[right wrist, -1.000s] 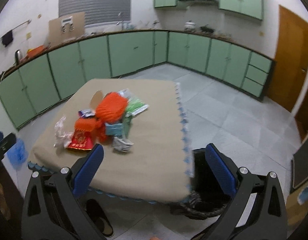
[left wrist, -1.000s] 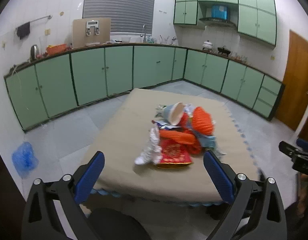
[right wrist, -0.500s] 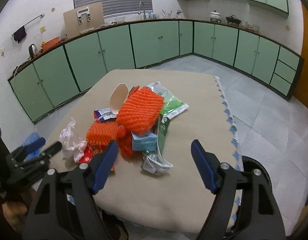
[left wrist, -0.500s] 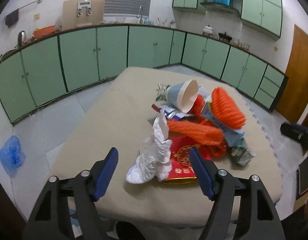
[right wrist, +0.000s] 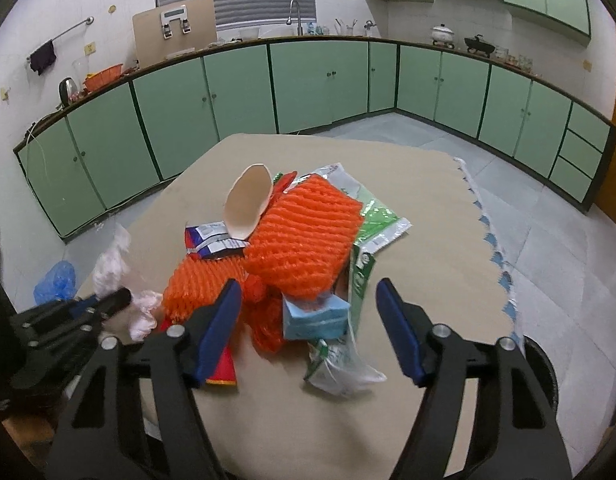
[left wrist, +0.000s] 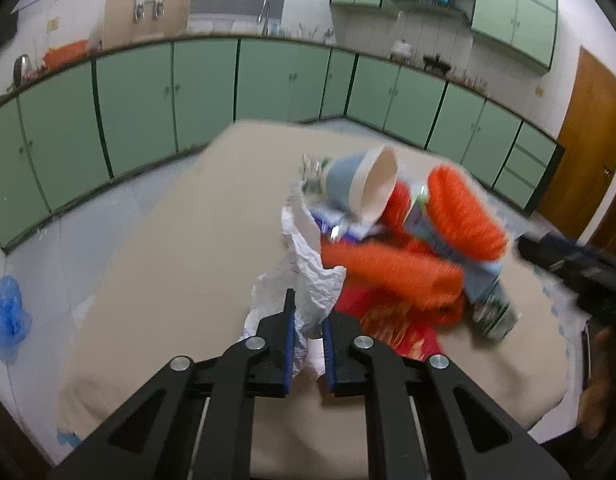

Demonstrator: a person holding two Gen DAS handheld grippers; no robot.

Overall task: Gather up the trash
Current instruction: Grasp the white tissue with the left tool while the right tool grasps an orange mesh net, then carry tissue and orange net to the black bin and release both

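The left gripper (left wrist: 308,320) is clamped on the crumpled white paper (left wrist: 303,276); its jaws have just been closing, and the paper stands up between the blue pads (left wrist: 288,344), rising toward 12 o'clock. The rest of the trash pile lies at 1 to 2 o'clock of this gripper: the paper cup (left wrist: 368,190) on its side, the orange foam netting (left wrist: 460,216) and a red packet (left wrist: 388,320).

The right gripper (right wrist: 308,320) has jaws apart, recently narrowing, with nothing pressed between them. A blue carton (right wrist: 314,316) and a clear wrapper (right wrist: 340,364) lie between the fingers, untouched; orange netting sits at 12 o'clock, a green-and-white bag (right wrist: 372,216) at 1 o'clock.

The pile rests on a beige table cover (right wrist: 428,240). Green cabinets (right wrist: 320,84) line the walls, a sink tap (right wrist: 293,16) stands at 12 o'clock, and a black bin (right wrist: 544,364) sits at 4 o'clock.

Compared with one second ago, both grippers are closer to the pile, and the white paper, then lying free on the cover, is now gripped
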